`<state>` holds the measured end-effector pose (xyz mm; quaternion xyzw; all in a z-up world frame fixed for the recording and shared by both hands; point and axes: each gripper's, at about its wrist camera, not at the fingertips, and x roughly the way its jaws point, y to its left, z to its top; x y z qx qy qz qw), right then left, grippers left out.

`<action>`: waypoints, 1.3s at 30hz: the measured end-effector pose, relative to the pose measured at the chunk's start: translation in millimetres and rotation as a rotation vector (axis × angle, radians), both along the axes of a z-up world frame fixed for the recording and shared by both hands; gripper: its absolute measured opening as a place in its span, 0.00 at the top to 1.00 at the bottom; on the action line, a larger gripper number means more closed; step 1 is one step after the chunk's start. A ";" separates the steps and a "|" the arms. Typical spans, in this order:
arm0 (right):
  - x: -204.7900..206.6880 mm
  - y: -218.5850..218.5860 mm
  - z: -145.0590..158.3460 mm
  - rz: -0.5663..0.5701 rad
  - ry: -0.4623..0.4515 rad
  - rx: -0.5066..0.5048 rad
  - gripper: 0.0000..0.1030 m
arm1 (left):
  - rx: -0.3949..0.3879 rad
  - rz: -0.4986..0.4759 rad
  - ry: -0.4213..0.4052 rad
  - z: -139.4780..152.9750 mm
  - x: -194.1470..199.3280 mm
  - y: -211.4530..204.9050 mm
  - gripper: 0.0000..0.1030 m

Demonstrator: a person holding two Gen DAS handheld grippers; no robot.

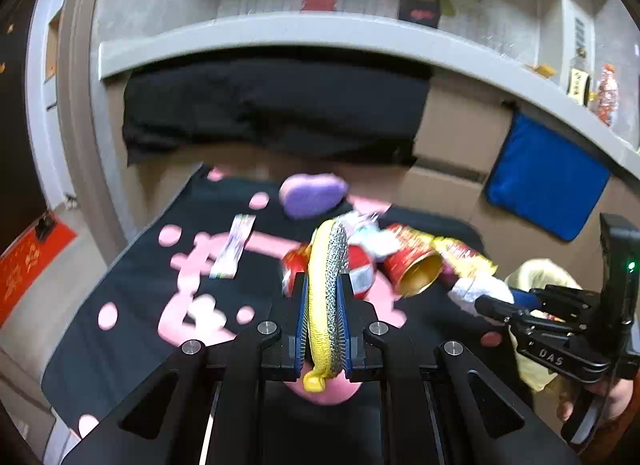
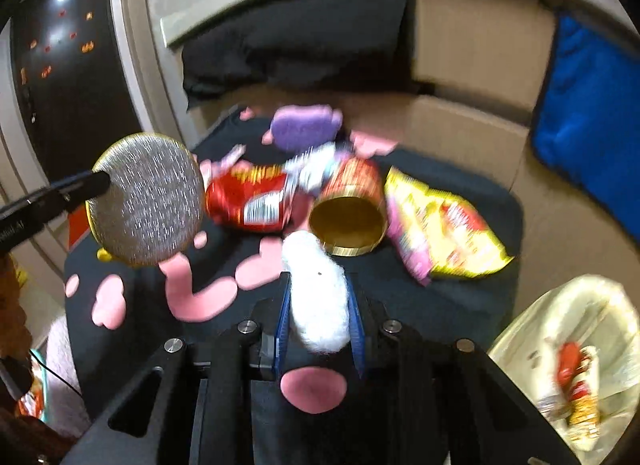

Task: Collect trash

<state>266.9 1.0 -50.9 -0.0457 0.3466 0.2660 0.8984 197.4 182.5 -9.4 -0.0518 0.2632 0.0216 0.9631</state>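
The left gripper [image 1: 325,305] clamps a silver-faced sponge [image 1: 328,297] (yellow-edged); the right gripper [image 2: 320,305] pinches a white cotton wad [image 2: 318,297] above the black cloth [image 2: 460,305].

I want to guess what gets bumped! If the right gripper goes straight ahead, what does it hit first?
Probably the open gold-mouthed can. The right gripper, its jaws shut on a white fluffy wad, points right at it; the wad would touch first. Depth is blurry.

Black cloth with pink shapes [image 2: 460,297] covering what seems a tabletop, red snack bag [image 2: 248,201], open gold-lined can [image 2: 348,217], yellow wrapper [image 2: 452,237], purple pad [image 2: 304,125], striped sachet [image 1: 234,245] lying on it
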 end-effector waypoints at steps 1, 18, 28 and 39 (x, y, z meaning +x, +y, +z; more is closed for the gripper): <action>-1.5 -3.8 8.3 -0.005 -0.017 0.005 0.77 | 0.003 -0.007 -0.014 5.4 0.0 -4.5 0.86; -31.2 -138.4 112.0 -0.263 -0.285 0.044 0.77 | -0.041 -0.328 -0.130 75.2 28.5 -142.9 0.86; -34.5 -225.6 100.7 -0.439 -0.291 0.025 0.77 | -0.082 -0.545 -0.022 47.1 76.2 -256.6 0.87; -29.1 -304.3 59.8 -0.578 -0.209 0.056 0.77 | -0.106 -0.635 0.165 -9.6 113.1 -326.9 0.86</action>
